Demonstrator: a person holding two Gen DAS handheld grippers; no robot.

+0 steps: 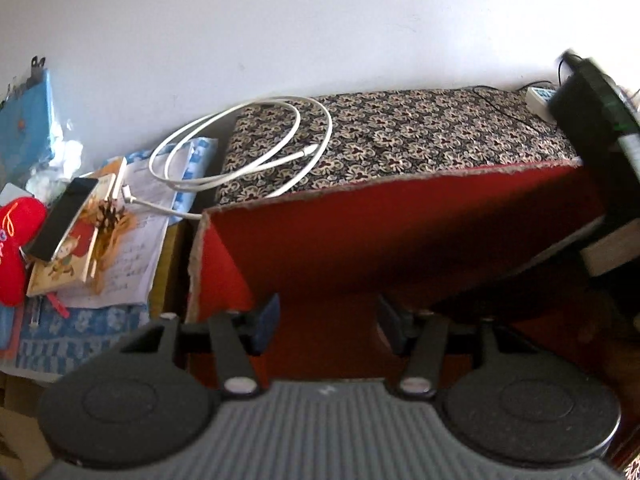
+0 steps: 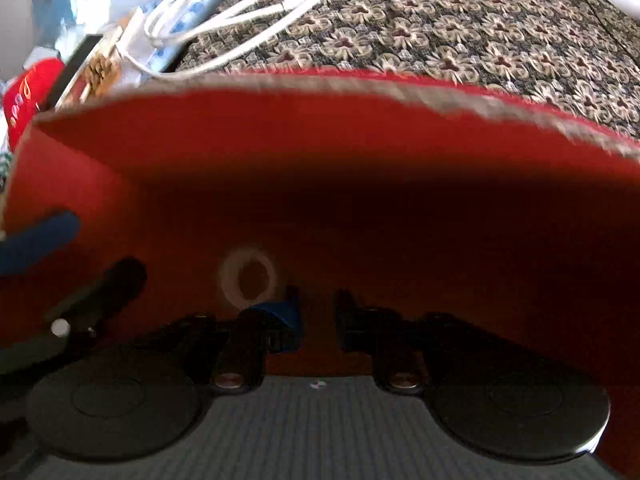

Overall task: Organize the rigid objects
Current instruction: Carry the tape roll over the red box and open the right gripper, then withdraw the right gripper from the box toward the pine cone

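Note:
A red open box [image 1: 360,232] stands against a patterned cloth surface [image 1: 400,136]; it fills the right wrist view [image 2: 320,160]. My left gripper [image 1: 328,324] is open and empty, its fingers over the box's near edge. My right gripper [image 2: 316,316] is inside the box with its jaws a small way apart and nothing between them. A pale ring [image 2: 248,276] lies on the box floor just left of its fingers. The other gripper's blue pad [image 2: 40,240] shows at the left of the right wrist view. The right gripper's body [image 1: 596,120] shows at the right of the left wrist view.
A white cable [image 1: 248,148] lies coiled on the cloth. To the left are papers, a picture book [image 1: 68,248] with a black phone [image 1: 60,216] on it, and a red plush [image 1: 16,240]. A white power strip [image 1: 540,98] sits at the back right.

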